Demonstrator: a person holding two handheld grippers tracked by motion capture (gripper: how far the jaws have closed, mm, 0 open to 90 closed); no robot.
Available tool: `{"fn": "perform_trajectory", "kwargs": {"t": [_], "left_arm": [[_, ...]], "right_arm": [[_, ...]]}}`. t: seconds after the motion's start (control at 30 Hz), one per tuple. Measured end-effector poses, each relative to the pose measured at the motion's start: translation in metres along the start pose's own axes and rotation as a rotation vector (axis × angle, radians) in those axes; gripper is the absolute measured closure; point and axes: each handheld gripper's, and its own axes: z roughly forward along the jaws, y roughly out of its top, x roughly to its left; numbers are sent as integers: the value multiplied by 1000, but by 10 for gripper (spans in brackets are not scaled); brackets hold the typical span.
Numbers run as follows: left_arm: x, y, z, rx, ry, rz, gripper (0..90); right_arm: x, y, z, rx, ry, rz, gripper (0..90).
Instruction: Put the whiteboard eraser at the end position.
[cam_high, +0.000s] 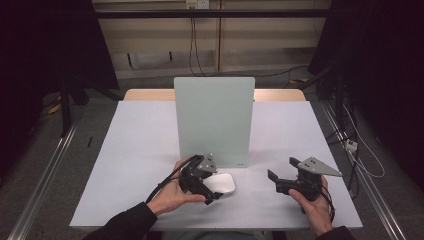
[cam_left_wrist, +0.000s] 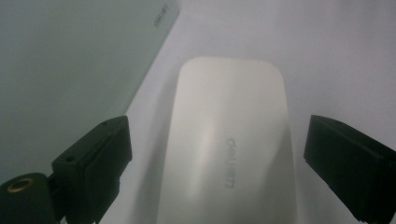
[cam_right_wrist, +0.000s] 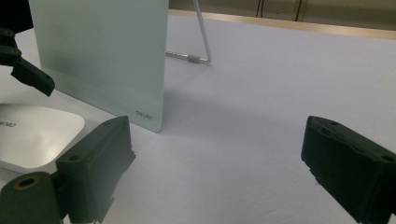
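Nearest to us, our left gripper (cam_high: 212, 192) hangs low over the white rounded block (cam_high: 220, 183), its jaws spread wide on either side of it without touching; in the left gripper view the block (cam_left_wrist: 229, 149) lies between them, a faint logo on its top. Our right gripper (cam_high: 281, 175) hovers well apart to the right, jaws wide and holding nothing, above the bare white tabletop (cam_high: 140, 150). Just beyond the block an upright pale green board (cam_high: 214, 120) stands, propped by a wire stand (cam_right_wrist: 198, 42) behind it.
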Motion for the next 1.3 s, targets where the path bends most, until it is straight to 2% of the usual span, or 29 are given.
{"fn": "perform_trajectory", "kwargs": {"t": [0.07, 0.17, 0.23, 0.3, 0.37, 0.5, 0.7, 0.97, 1.03, 1.23, 1.3], "left_arm": [[1, 0, -3, -28, 8, -22, 67], [4, 0, -7, -62, 14, -33, 66], [8, -1, -9, -82, 5, -56, 69], [10, -2, -12, -104, 27, -60, 71], [12, -2, -15, -130, 37, -89, 71], [13, -3, -22, -187, 89, -109, 71], [18, -6, -34, -239, 162, -141, 70], [21, -12, -51, -301, 221, -157, 68], [22, -14, -55, -311, 228, -165, 68], [23, -23, -68, -359, 284, -198, 68], [23, -26, -71, -367, 283, -206, 64]], "right_arm": [[0, 0, 1, 1, 3, 0, 86], [1, 0, 2, 3, 8, -4, 86], [0, 0, 2, 2, 8, -5, 86], [-1, 0, 1, 1, 6, 5, 86], [-1, 0, 1, 0, 3, 2, 86], [0, 0, 0, 0, 0, 1, 86], [0, -1, -1, 3, -5, -4, 86], [0, -1, -2, 2, -11, 2, 85], [0, -1, -3, 2, -11, -2, 85], [0, -2, -4, 0, -15, 2, 85], [0, -2, -4, 0, -16, 2, 85]]}}
